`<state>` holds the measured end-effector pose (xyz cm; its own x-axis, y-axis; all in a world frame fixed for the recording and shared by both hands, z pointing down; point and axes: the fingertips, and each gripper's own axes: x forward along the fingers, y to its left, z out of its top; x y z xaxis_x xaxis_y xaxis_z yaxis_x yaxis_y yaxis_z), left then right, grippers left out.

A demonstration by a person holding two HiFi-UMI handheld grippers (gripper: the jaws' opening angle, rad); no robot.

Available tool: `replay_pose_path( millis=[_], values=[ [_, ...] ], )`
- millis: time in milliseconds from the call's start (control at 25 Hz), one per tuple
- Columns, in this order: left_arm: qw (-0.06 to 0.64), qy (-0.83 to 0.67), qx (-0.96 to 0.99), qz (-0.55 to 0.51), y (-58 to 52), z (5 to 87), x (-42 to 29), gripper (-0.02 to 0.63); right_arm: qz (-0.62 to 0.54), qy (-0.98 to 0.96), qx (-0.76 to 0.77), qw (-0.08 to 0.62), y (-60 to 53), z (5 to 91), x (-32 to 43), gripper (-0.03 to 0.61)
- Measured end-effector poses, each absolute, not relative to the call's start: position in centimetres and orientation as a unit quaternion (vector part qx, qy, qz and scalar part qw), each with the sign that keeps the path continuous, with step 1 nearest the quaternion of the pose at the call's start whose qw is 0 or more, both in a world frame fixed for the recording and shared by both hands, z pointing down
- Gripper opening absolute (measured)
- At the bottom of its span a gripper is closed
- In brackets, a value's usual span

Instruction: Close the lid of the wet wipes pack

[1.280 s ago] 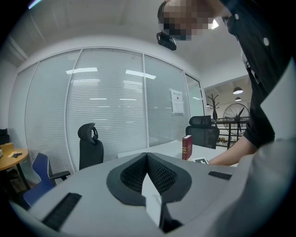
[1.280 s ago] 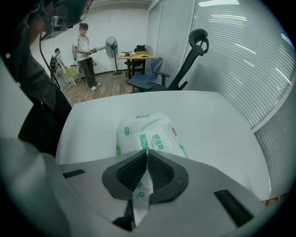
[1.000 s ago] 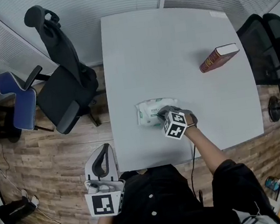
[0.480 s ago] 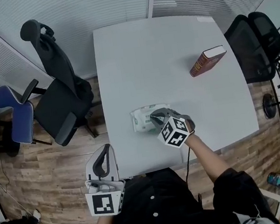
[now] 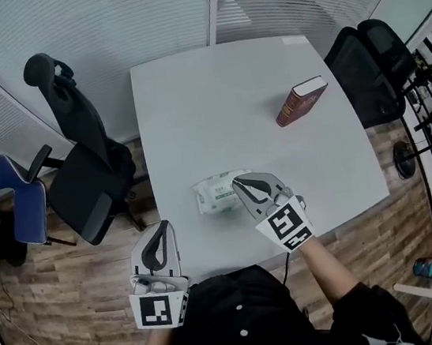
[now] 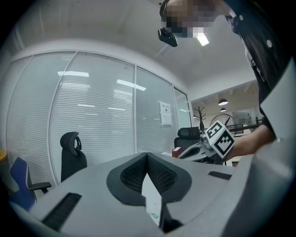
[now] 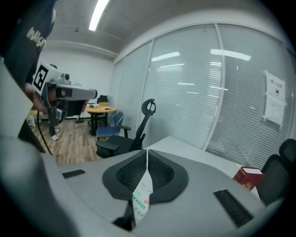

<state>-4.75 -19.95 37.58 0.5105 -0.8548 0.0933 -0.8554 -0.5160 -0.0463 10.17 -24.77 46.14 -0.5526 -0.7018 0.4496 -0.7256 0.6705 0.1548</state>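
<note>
The white wet wipes pack [image 5: 213,194] lies flat near the front of the grey table [image 5: 222,103]. Its right end is hidden under my right gripper [image 5: 237,182], and I cannot make out how its lid stands. That gripper hangs above the pack, tilted downward, with its jaws shut and nothing between them; in its own view the right gripper [image 7: 147,152] looks across the table, and the pack is out of sight there. My left gripper [image 5: 161,226] stays off the table's front left corner, level and shut, holding nothing. In its own view the left gripper [image 6: 147,155] faces the blinds.
A dark red book [image 5: 300,100] lies at the table's right side. A black office chair [image 5: 80,171] and a blue chair [image 5: 21,207] stand on the left, another black chair [image 5: 365,67] on the right. Glass walls with blinds run along the far side.
My right gripper has risen off the pack toward the head camera and turned, jaws still shut; the pack stays on the table. The left gripper has hardly moved.
</note>
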Motion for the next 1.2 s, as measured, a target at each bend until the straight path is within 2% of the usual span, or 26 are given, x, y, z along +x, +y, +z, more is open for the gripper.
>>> replay_pose_path(
  millis=[240, 520, 1200],
  values=[
    [-0.01, -0.486, 0.873, 0.038, -20.6, 36.9, -5.1, 0.012, -0.002, -0.865, 0.482, 0.139, -23.6, 40.0, 12.3, 0.034],
    [-0.026, -0.479, 0.877, 0.023, -21.0, 35.8, -5.3, 0.012, -0.058, -0.834, 0.546, 0.059, -21.2, 35.5, 14.7, 0.034],
    [-0.054, -0.465, 0.884, 0.008, -20.8, 33.8, -5.9, 0.012, -0.08, -0.778, 0.623, -0.021, -15.7, 32.2, 18.8, 0.033]
  ],
)
